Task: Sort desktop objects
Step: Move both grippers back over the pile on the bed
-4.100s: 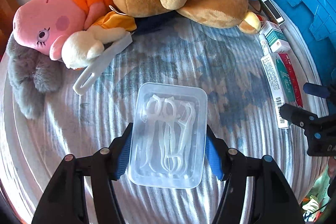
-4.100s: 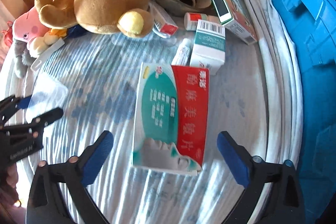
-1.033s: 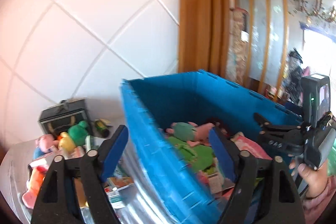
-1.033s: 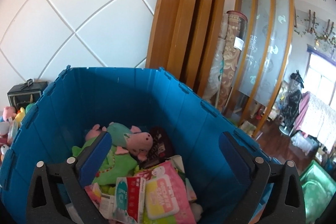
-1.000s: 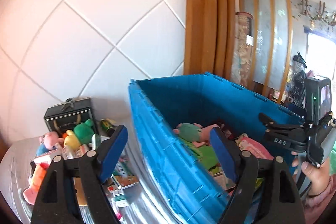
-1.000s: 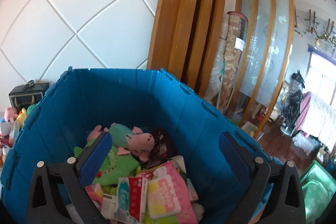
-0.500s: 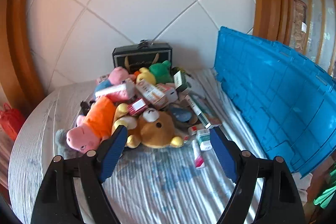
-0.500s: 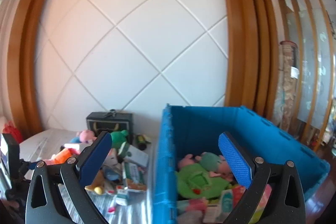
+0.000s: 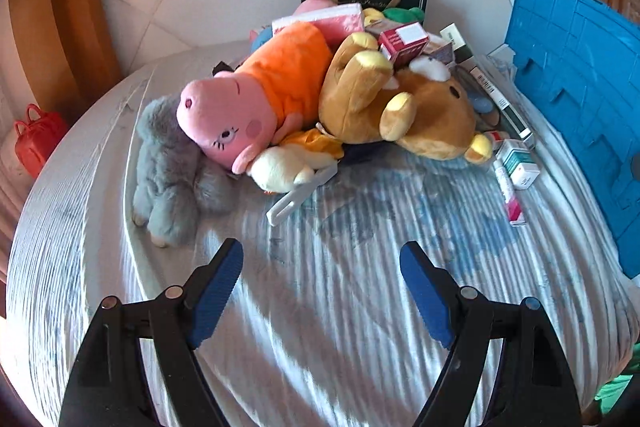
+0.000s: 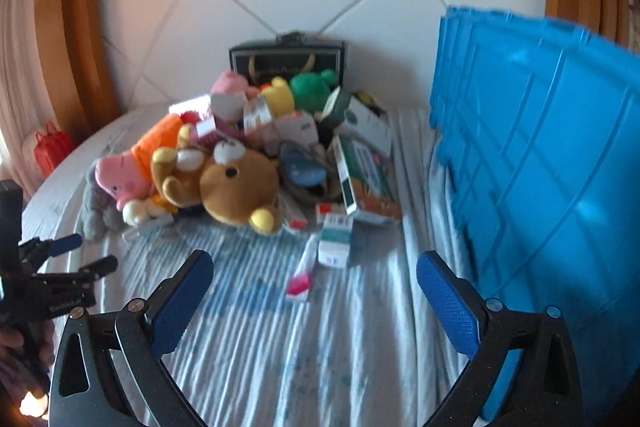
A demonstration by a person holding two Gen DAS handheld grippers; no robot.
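A pile of toys and boxes lies on the striped round table [image 9: 320, 307]. In the left wrist view a pink pig plush in orange [image 9: 256, 95], a brown bear plush [image 9: 408, 115], a grey plush [image 9: 172, 171] and a white plastic piece [image 9: 300, 193] lie ahead. My left gripper [image 9: 321, 293] is open and empty above bare cloth in front of them. My right gripper [image 10: 315, 303] is open and empty above the table, near a pink-tipped tube [image 10: 302, 273] and a small teal-white box [image 10: 335, 239]. The left gripper also shows in the right wrist view [image 10: 76, 259].
A tall blue crate [image 10: 540, 167] stands at the table's right edge, also in the left wrist view [image 9: 580, 87]. A black case [image 10: 286, 61] stands at the back by the white panelled wall. Medicine boxes [image 10: 364, 167] lie beside the bear. A red bag [image 9: 36, 139] sits off the table at left.
Both grippers have swung away from the blue crate and down toward the table pile. The clear floss box and the red-green box that lay between the jaws earlier are no longer there.
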